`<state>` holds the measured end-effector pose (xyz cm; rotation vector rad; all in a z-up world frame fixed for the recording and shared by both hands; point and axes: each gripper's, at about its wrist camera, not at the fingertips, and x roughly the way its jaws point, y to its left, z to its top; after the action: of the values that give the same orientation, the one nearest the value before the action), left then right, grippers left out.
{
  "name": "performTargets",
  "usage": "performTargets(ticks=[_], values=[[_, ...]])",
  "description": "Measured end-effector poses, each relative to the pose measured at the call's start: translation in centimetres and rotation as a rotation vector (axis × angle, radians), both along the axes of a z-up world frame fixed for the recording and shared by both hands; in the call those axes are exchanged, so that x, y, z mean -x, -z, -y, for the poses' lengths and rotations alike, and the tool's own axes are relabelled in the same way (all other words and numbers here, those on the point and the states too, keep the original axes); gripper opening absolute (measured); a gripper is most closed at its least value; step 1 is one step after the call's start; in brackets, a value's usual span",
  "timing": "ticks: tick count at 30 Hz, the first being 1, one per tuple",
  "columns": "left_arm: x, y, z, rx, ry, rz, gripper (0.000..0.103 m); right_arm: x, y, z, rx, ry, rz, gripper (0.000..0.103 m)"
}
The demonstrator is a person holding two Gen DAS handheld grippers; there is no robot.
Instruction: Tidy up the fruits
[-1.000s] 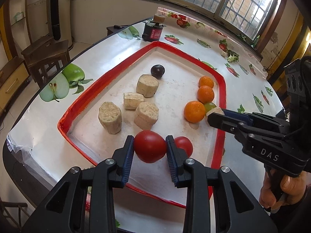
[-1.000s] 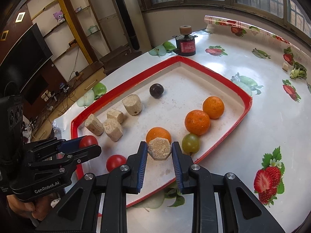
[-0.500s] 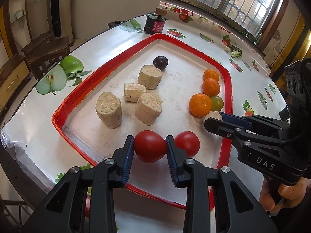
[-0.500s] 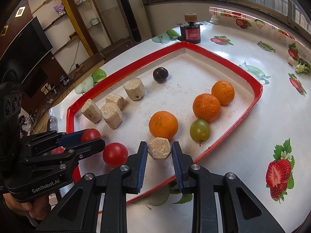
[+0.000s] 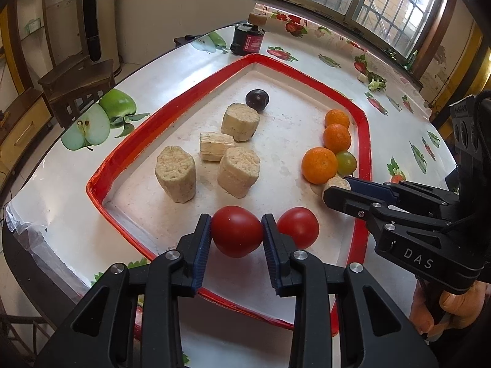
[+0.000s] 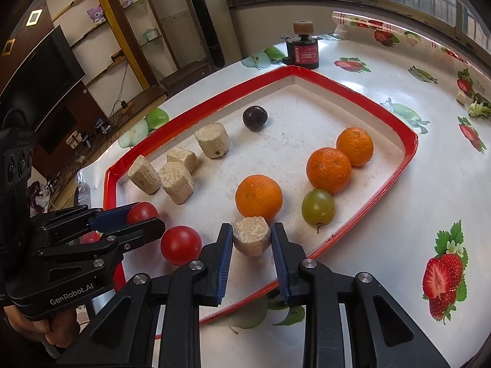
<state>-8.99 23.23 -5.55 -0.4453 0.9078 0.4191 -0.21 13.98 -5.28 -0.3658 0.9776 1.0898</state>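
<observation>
The tomato (image 5: pixel 237 231) between the left hand-held gripper's (image 5: pixel 236 239) ribbed blue pads (image 5: pixel 203 245) is smooth and glossy, like the second tomato (image 5: pixel 298 227) just right of it. The hand-held gripper's body is matt black plastic with bright metal screws (image 5: pixel 172 255). The beige chunks (image 5: pixel 238 175) ahead look rough, dry and fibrous; the oranges (image 6: pixel 258 197) are finely pitted with a slight sheen. The tray (image 6: pixel 408 141) has a glossy red rim and a dull, scuffed white floor. The bench (image 6: pixel 445 184) wears shiny printed plastic sheeting.
</observation>
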Motion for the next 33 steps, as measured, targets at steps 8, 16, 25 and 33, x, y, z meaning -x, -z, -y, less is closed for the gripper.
performTargets(ticks=[8,16,25,33], values=[[0.7,-0.6,0.2,-0.027,-0.012,-0.008,0.047,0.2,-0.7,0.4,-0.017,-0.006,0.003,0.041],[1.3,-1.3,0.9,-0.058,-0.008,-0.013,0.048,0.1,-2.2,2.3,-0.044,0.025,0.037,0.047],[2.4,-2.5,2.6,-0.131,0.007,-0.01,0.066,-0.2,-3.7,4.9,-0.065,0.045,0.077,0.055],[3.8,-3.0,4.0,-0.166,0.022,0.004,0.066,0.7,-3.6,6.6,-0.048,-0.024,0.143,0.073]])
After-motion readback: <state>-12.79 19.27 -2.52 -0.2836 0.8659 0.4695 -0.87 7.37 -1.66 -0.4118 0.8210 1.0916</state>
